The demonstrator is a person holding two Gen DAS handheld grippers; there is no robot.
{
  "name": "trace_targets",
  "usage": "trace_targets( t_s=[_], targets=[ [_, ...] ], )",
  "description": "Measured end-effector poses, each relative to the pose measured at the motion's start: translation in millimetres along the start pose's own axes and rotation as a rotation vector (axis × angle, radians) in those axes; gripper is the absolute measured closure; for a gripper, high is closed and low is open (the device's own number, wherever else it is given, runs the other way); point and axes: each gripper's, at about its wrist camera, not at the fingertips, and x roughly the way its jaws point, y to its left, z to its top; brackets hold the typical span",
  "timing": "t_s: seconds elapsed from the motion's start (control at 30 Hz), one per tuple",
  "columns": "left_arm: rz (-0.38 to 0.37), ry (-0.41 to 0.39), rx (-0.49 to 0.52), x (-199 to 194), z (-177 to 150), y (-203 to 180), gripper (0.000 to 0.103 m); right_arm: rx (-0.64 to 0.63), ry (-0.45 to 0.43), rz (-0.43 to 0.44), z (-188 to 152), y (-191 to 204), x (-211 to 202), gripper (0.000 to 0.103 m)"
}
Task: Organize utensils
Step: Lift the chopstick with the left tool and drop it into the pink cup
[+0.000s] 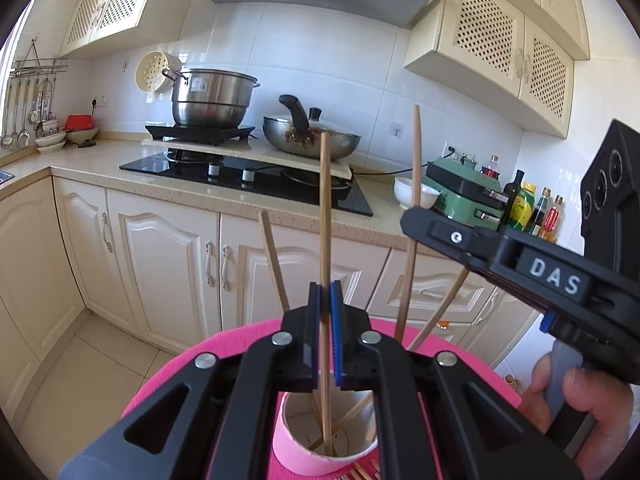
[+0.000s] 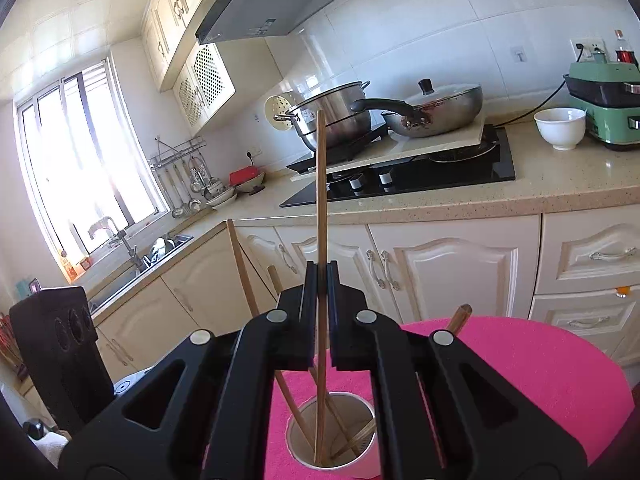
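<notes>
A pink cup [image 1: 296, 452] stands on a round table with a pink cloth [image 2: 520, 380], just below both grippers. Several wooden chopsticks lean in it. My left gripper [image 1: 325, 292] is shut on one upright chopstick [image 1: 325, 200] whose lower end sits in the cup. My right gripper [image 2: 321, 272] is shut on another upright chopstick [image 2: 320, 180], its tip inside the cup [image 2: 294, 450]. In the left wrist view the right gripper [image 1: 412, 222] comes in from the right with its chopstick [image 1: 416, 152]. Loose chopsticks [image 1: 360, 474] lie on the cloth beside the cup.
Behind the table runs a kitchen counter [image 2: 560, 196] with a black hob [image 2: 440, 176], a steel pot [image 1: 212, 100], a wok [image 1: 312, 140], a white bowl [image 2: 560, 128], a green appliance [image 2: 608, 108] and bottles [image 1: 524, 208]. A sink [image 2: 160, 248] lies at left. A person's hand [image 1: 576, 396] holds the right gripper.
</notes>
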Motion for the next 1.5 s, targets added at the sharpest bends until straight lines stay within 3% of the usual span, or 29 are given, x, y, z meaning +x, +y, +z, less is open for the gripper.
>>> trace_targets(
  t_s=[0.6, 0.93, 0.97, 1.0, 1.07, 1.5],
  targets=[
    [0.014, 0.113, 0.031, -9.7, -41.8, 3.5, 0.098, -0.103, 0.021, -0.044, -29.2, 14.1, 0.6, 0.098],
    [0.027, 0.124, 0.007, -9.8, -39.3, 5.5, 0.097, -0.106, 0.046, -0.067, -41.3, 14.8, -10.6, 0.098],
    [0.026, 0.126, 0.005, -10.5, -38.7, 5.5, 0.095, -0.105, 0.047, -0.070, -42.2, 14.8, -12.1, 0.098],
    [0.028, 0.124, 0.003, -11.1, -38.0, 5.2, 0.086, -0.106, 0.050, -0.072, -43.4, 14.7, -13.5, 0.098],
    [0.039, 0.118, -0.004, -13.6, -37.6, 5.0, 0.076, -0.107, 0.057, -0.081, -46.0, 14.1, -17.0, 0.098],
    [0.103, 0.093, 0.001, -31.7, -30.4, 5.9, 0.075, -0.113, 0.087, -0.119, -60.6, 16.5, -29.6, 0.098]
  ],
)
